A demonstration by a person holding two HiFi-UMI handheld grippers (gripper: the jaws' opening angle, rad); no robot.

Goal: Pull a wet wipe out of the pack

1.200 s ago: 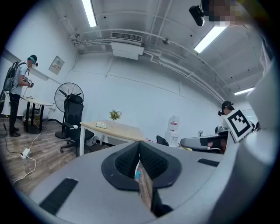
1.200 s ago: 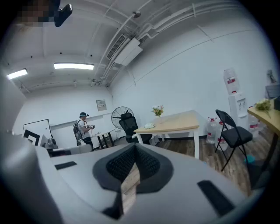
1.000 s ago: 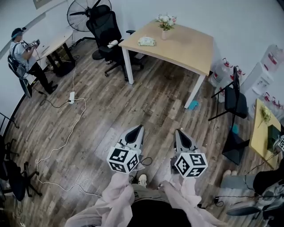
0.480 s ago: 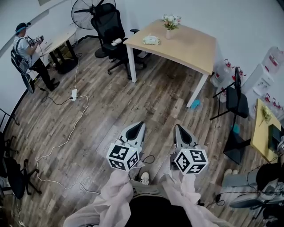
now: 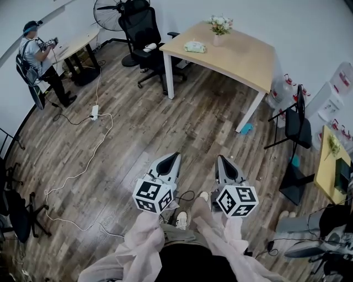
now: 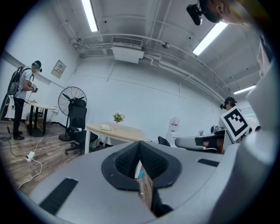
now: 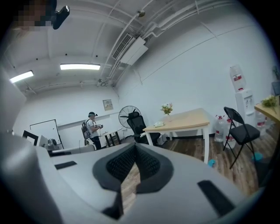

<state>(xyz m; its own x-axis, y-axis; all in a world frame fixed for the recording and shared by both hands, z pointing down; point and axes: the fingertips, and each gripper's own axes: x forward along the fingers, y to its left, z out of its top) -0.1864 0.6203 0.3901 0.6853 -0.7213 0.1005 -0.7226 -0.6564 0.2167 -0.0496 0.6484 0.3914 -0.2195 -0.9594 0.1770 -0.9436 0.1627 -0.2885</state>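
The wet wipe pack [image 5: 194, 47] is a small pale green packet lying on the light wooden table [image 5: 242, 60] at the far side of the room, beside a vase of flowers [image 5: 219, 25]. Both gripper views show the pack far ahead [image 6: 105, 127] [image 7: 158, 124]. My left gripper [image 5: 175, 157] and right gripper [image 5: 222, 158] are held side by side over the wood floor, well short of the table, pointing towards it. Each is shut with nothing between its jaws [image 6: 140, 144] [image 7: 135, 146].
A black office chair [image 5: 144, 33] and a standing fan [image 5: 110, 8] stand left of the table. A person [image 5: 36, 52] works at a desk at far left. Cables and a power strip [image 5: 94, 113] trail over the floor. A folding chair [image 5: 295, 124], water jugs [image 5: 281, 88] and another table [image 5: 331, 165] are at right.
The whole view has advanced across the floor towards the table, and one foot has stepped forward. Both grippers keep their place in the view and stay shut.
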